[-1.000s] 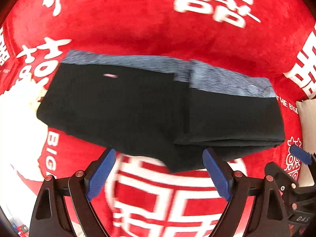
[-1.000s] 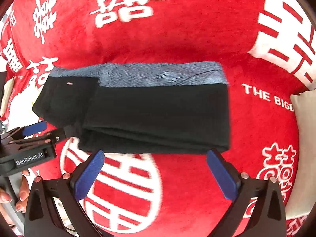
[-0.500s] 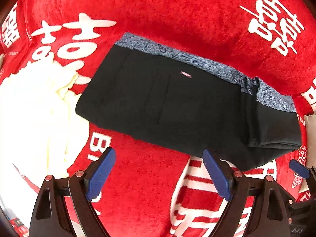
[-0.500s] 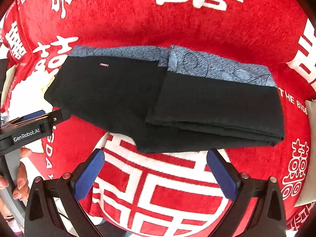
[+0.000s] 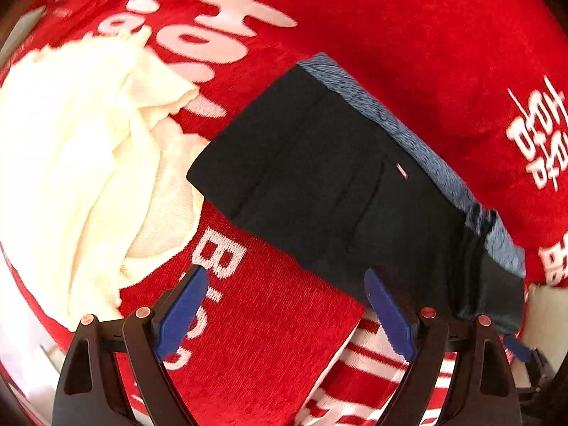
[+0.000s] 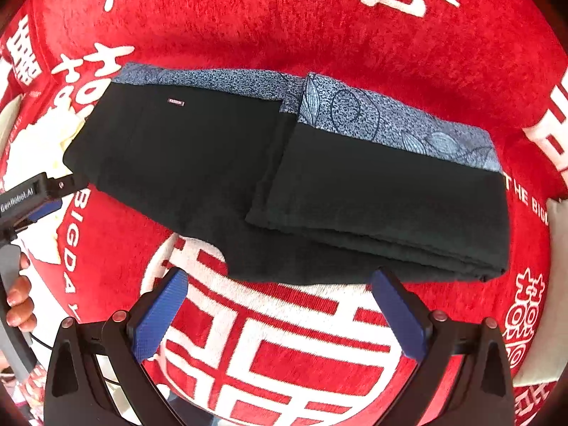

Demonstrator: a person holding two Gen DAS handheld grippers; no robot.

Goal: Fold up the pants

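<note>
Black pants (image 6: pixel 284 184) w/ blue-grey patterned waistband (image 6: pixel 390 120) lie folded on red blanket (image 6: pixel 319 35) w/ white characters; right part doubled over on top. Waistband on far side. Cream cloth (image 5: pixel 71 159) just left of pants, touching left edge. Left gripper (image 5: pixel 284 314) spread wide, holding nothing, near edge of pants. Right gripper (image 6: pixel 280 314) also spread wide, empty, just near of pants' near edge.
</note>
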